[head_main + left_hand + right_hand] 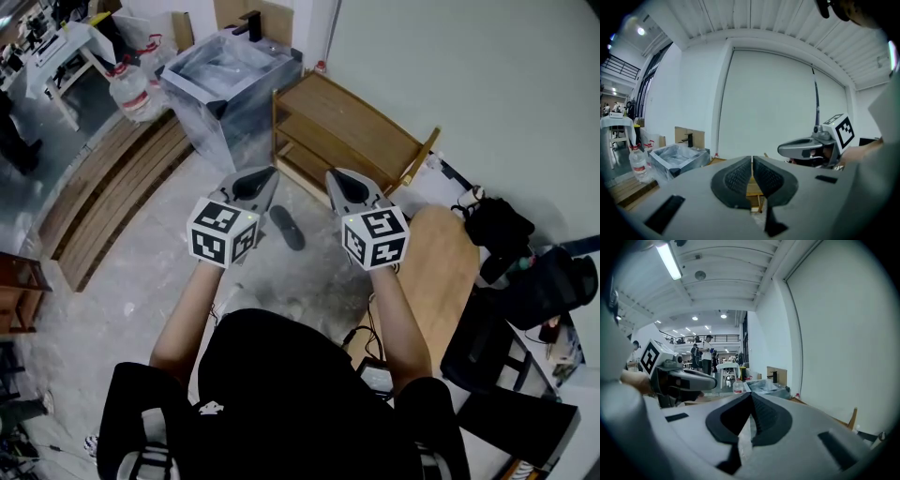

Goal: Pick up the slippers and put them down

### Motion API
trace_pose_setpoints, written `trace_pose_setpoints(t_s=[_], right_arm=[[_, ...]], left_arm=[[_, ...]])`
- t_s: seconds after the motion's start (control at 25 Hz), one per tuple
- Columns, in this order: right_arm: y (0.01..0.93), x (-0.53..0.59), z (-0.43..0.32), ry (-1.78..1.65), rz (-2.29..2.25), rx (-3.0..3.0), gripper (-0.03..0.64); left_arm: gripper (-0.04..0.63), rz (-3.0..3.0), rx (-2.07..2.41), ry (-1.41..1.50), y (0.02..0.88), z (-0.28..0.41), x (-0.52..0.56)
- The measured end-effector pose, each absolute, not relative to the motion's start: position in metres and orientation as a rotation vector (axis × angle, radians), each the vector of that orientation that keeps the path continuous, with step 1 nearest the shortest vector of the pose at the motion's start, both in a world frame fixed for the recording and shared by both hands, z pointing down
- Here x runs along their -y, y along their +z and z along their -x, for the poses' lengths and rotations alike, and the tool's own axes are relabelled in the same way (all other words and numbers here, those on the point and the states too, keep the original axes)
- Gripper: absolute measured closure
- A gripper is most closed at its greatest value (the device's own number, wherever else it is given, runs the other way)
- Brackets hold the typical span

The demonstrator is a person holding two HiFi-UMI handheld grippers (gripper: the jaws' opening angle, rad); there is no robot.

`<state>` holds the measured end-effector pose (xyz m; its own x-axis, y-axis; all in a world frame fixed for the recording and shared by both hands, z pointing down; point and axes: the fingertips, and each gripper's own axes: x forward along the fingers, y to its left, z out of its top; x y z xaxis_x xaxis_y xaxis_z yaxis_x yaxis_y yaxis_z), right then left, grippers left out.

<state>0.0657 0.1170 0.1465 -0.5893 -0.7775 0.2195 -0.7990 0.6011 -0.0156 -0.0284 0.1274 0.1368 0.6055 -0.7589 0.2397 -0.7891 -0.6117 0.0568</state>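
Note:
One dark slipper (pixel 287 228) lies on the pale floor in the head view, below and between my two raised grippers. My left gripper (pixel 269 176) is shut, its ribbed pads meeting with nothing between them (pixel 752 161). My right gripper (pixel 334 178) is also shut and empty (pixel 751 397). Both point roughly level toward the wooden shoe rack (pixel 356 131), well above the slipper. Each gripper view shows the other one alongside: the right gripper (pixel 806 149) and the left gripper (pixel 689 378). No slipper shows in either gripper view.
A plastic-wrapped sink unit (pixel 230 80) stands left of the rack, with water bottles (pixel 131 89) beside it. Wooden planks (pixel 112 202) lie on the floor at left. A rounded wooden board (pixel 445 272) and black bags (pixel 502 234) sit at right. People stand far off (pixel 705 355).

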Motion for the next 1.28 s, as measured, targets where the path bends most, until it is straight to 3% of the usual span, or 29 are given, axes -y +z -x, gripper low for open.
trace_pose_setpoints(t_s=[1.28], right_arm=[[0.077, -0.116, 0.045, 0.070, -1.503, 2.643, 0.617]], left_arm=[[0.583, -2.839, 1.167, 0.186, 0.079, 0.115, -0.113]])
